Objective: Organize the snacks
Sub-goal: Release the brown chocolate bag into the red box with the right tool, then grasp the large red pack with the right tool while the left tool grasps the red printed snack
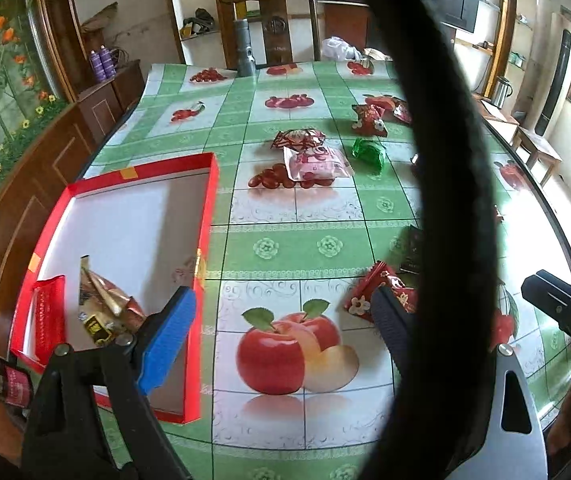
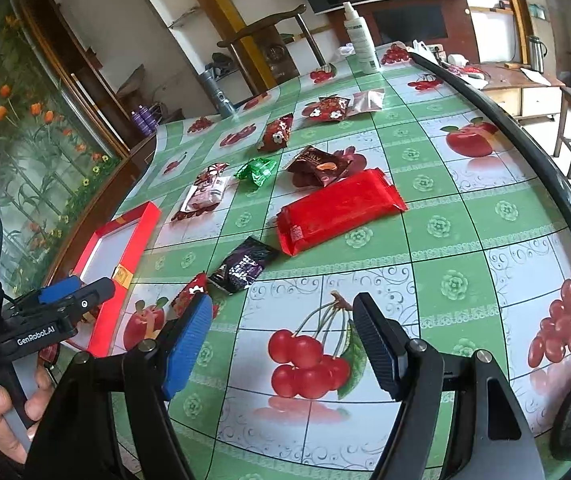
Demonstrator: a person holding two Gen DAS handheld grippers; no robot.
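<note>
A red box (image 1: pixel 209 216) with a white floor lies at the table's left and holds a red packet (image 1: pixel 49 320) and some gold wrappers (image 1: pixel 105 300). My left gripper (image 1: pixel 281 328) hangs open just right of the box with nothing between its fingers. A small red flowered packet (image 1: pixel 369 292) lies by its dark finger. My right gripper (image 2: pixel 283 344) is open over the cherry print, also with nothing in it. Ahead of it lie the small red flowered packet (image 2: pixel 191 294), a dark purple packet (image 2: pixel 243 266), a large red packet (image 2: pixel 337 208), and further off a green packet (image 2: pixel 255 172).
A black strap (image 1: pixel 445 160) loops across the left lens and hides part of the table. More snack packets (image 2: pixel 327 108) lie further back. A white spray bottle (image 2: pixel 359 40) and a grey tube (image 1: pixel 245 48) stand at the far edge by a wooden chair (image 1: pixel 273 20). A hand (image 2: pixel 1 412) holds the left gripper.
</note>
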